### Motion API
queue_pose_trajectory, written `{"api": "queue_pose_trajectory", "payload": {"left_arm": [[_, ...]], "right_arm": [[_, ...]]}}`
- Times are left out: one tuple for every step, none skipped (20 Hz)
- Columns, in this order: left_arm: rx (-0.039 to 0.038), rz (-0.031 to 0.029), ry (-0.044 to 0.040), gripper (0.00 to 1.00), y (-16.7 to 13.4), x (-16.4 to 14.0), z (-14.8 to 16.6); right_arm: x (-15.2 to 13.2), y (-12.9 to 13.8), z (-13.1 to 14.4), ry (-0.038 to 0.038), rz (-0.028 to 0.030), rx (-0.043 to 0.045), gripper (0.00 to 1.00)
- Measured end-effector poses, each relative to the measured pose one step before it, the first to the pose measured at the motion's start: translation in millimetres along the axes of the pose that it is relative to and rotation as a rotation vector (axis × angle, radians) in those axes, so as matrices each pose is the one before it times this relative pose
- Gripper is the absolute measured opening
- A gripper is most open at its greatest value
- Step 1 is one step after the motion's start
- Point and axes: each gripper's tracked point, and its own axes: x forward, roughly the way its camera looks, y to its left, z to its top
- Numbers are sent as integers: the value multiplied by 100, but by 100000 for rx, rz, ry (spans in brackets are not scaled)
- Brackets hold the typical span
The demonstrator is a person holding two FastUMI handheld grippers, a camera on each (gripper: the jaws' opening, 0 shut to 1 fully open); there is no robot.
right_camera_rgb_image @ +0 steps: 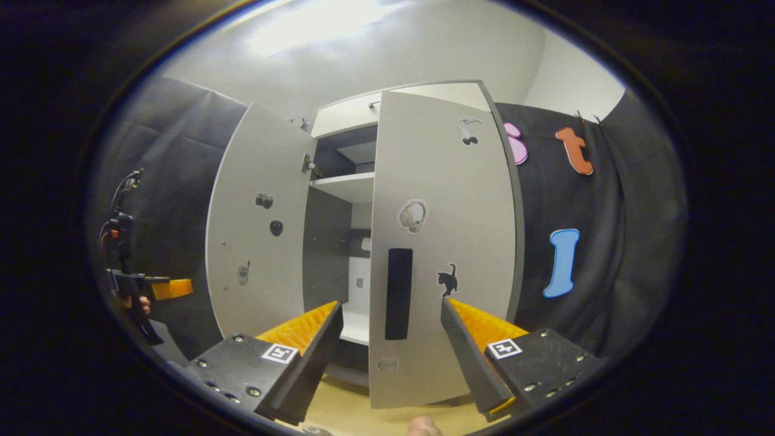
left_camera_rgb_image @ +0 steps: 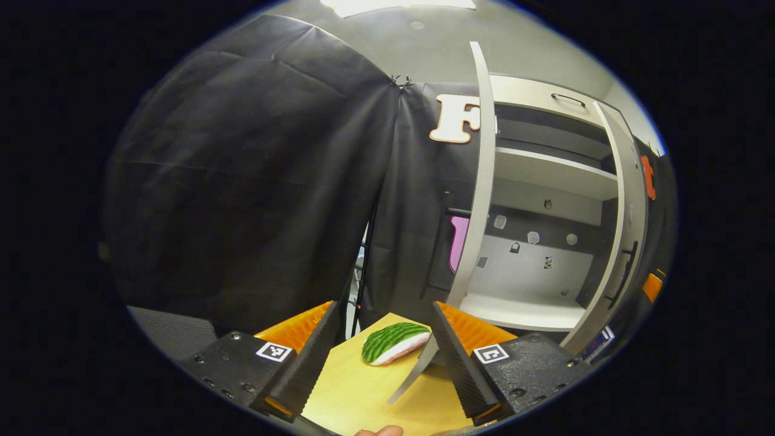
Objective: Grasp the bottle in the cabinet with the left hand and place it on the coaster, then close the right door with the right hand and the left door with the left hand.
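Right gripper view has the right gripper wide open, empty, near the right door; a push off the handle may slip, while the left gripper, open and empty too, is by the left door.

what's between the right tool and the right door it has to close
Nothing visible. The right tool is open right in front of the right door, whose dark handle sits between the fingers' line. The left door stands open, off to the side.
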Motion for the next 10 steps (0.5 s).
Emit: {"api": "queue_pose_trajectory", "payload": {"left_arm": [[843,1304,-811,93,285,343,100],[1043,2454,15,93,516,323,-17],[1465,2092,395,93,559,201,-138],[1286,778,566,93,220,183,-182],[735,-404,583,87,-89,-27,5],[239,-1674,454,93,-311,-47,-141],[333,-1840,1006,87,-307,-80,-94],[1050,900,-992,94,381,-679,248],[944,-813,-1771,87,-66,656,97],[571,-406,248,90,-162,163,-27]], "right_arm": [[-28,-87,-24,133,-797,-184,98],[-263,-106,-139,349,-803,-39,98],[-154,-159,-11,330,-775,-64,98],[-145,-278,-153,277,-978,-275,98],[-98,-425,-147,408,-1084,-500,98],[69,-301,-210,381,-1013,-544,98],[95,-253,-125,393,-883,-377,98],[160,-275,-42,331,-862,-282,98],[60,-243,-55,286,-764,14,98],[105,-72,-163,429,-238,330,98]]}}
